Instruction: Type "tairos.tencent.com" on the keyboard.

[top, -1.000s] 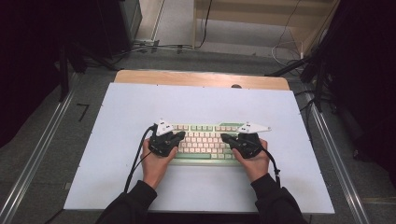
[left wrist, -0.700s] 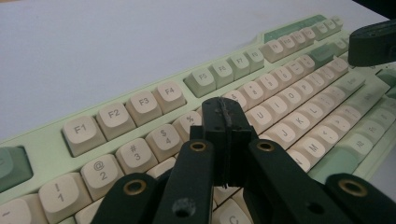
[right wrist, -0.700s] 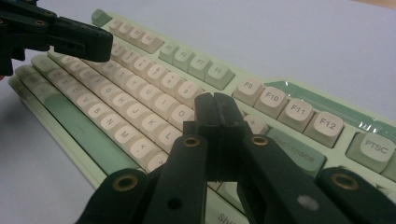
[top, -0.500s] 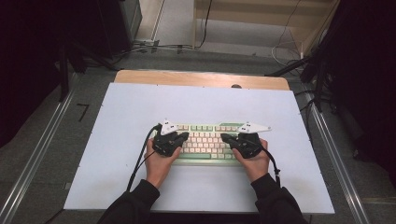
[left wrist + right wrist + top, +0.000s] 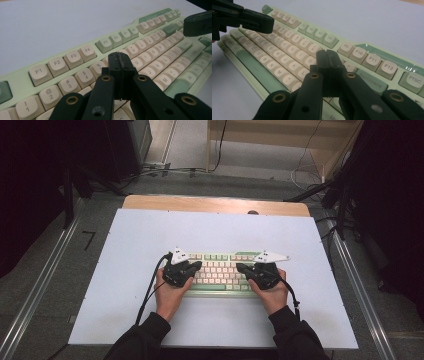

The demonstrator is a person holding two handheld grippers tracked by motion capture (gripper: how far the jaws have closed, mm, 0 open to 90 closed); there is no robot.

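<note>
Keyboard (image 5: 220, 272), pale green case with cream keycaps, lies square across the near middle of the white table mat (image 5: 130, 250); I hold both grippers over it. Left gripper (image 5: 196, 265) hovers above the left half, its jaws pressed together with nothing between them; in the left gripper view the closed tips (image 5: 120, 62) sit over the number row, near the 5 key (image 5: 98, 68). Right gripper (image 5: 242, 268) hovers above the right half, jaws likewise together and empty; in the right gripper view the tips (image 5: 327, 58) stand beside the O key (image 5: 310, 60), short of the Backspace key (image 5: 369, 80).

Judgement: I am poised to press keys with closed tips (one gripper per half). Chief risk is a mis-strike: each paired tip looks nearly as wide as a keycap, so a slightly off-centre descent could bridge two neighbouring keys. A slanted push could also skid the keyboard on the smooth mat, since nothing I can see anchors it. Trailing cable (image 5: 150, 290) from the left gripper might drag and pull my aim.
</note>
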